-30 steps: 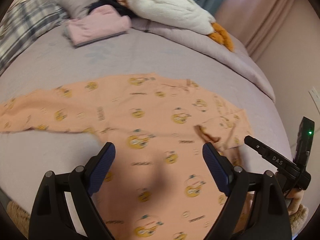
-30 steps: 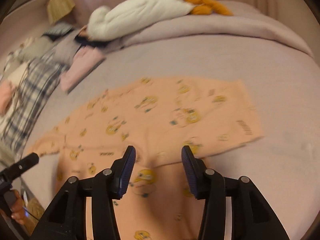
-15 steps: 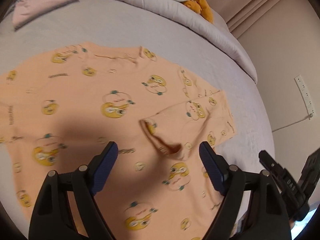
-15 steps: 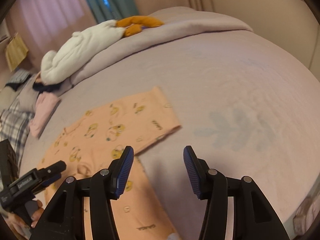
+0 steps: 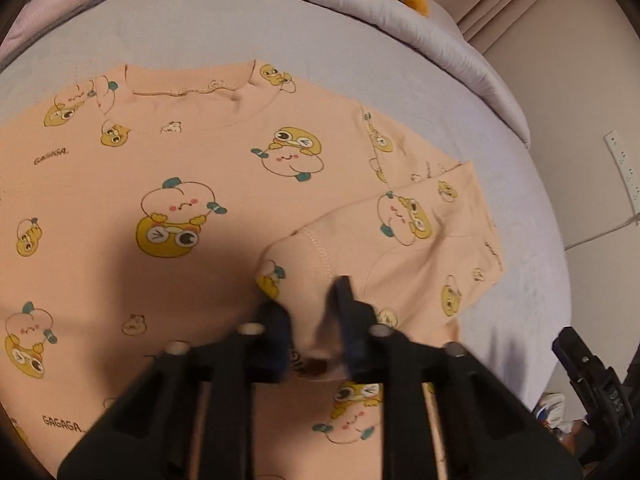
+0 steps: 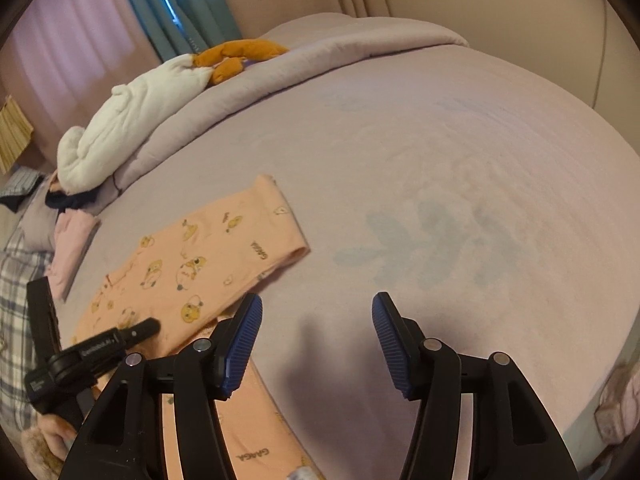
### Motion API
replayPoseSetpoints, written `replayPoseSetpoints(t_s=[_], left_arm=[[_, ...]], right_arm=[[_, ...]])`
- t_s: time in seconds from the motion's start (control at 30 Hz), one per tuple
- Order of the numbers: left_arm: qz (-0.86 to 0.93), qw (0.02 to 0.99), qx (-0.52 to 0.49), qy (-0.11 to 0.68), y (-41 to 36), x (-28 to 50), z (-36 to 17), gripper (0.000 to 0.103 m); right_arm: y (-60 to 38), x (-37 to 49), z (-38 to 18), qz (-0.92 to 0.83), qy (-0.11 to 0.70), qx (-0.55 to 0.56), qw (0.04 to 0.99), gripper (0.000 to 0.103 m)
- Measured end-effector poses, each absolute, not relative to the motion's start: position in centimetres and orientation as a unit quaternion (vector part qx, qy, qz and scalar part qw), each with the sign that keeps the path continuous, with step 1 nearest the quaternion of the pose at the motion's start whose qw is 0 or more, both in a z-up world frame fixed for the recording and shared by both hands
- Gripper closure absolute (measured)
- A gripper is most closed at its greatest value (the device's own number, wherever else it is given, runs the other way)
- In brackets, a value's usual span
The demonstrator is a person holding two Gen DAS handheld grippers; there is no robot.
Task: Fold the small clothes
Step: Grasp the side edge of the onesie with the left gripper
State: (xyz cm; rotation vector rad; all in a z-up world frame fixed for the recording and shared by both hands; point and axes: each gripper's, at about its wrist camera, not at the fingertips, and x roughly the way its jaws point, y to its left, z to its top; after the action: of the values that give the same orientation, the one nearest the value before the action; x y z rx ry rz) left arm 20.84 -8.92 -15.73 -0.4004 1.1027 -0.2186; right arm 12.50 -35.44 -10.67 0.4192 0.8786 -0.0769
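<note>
Bed point(image 6: 460, 168), lilac sheet, carries the work. Peach cartoon-print top point(image 5: 168, 184) lies flat on it, neckline toward the far rolled duvet point(image 5: 360, 20). Its right sleeve point(image 5: 400, 240) is already turned in across the chest, cuff pointing toward me.

Step in hand, as I judge it: sleeve fold on this side. My left gripper point(image 5: 310, 320) is down on the fabric at the cuff, jaws nearly closed and pinching a raised ridge of the sleeve cloth between them; the fingers are motion-blurred, so I cannot confirm how firm the bite is. My right gripper point(image 6: 316, 340) hangs over bare sheet beside the top's edge, jaws spread wide, nothing in them.

Next move, my estimate: carry the pinched cuff so the sleeve lies straight down the body, keeping the lift low to avoid dragging the layer underneath. The right gripper could pin the shoulder.

Cloth reads thin, soft knit, lightly wrinkled near the neckline. Stitched cuff hem visible.
</note>
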Motion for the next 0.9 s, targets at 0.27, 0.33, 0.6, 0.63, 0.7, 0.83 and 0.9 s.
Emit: replayPoseSetpoints(t_s=[0.27, 0.33, 0.6, 0.63, 0.7, 0.83, 0.9], left_arm=[[-0.123, 0.852, -0.181, 0.476, -8.8, 20.1, -12.0, 0.098], [-0.119, 0.870, -0.163, 0.451, -8.9, 20.0, -9.9, 0.098], [-0.070, 0.900, -0.135, 0.408, -4.8, 19.9, -5.5, 0.098], [-0.063, 0.901, -0.138, 0.406, -4.1, 20.1, -5.3, 0.098], [-0.051, 0.904, -0.140, 0.402, -3.0, 20.1, -5.0, 0.098], [-0.021, 0.910, -0.128, 0.393, -1.2, 19.9, -4.1, 0.098], [-0.013, 0.909, -0.129, 0.396, -0.2, 19.8, -3.9, 0.098]], right_arm=[[-35.7, 12.2, -10.8, -0.037, 0.422, 0.204, 0.882, 0.046], [-35.6, 12.2, -10.7, -0.038, 0.422, 0.202, 0.883, 0.046], [-34.8, 12.1, -10.4, -0.022, 0.419, 0.195, 0.886, 0.046], [-34.7, 12.1, -10.3, -0.021, 0.420, 0.194, 0.886, 0.046], [-34.4, 12.2, -10.3, -0.017, 0.421, 0.191, 0.887, 0.046], [-33.9, 12.3, -10.0, -0.012, 0.421, 0.187, 0.888, 0.046], [-33.6, 12.4, -9.9, -0.009, 0.421, 0.183, 0.888, 0.046]])
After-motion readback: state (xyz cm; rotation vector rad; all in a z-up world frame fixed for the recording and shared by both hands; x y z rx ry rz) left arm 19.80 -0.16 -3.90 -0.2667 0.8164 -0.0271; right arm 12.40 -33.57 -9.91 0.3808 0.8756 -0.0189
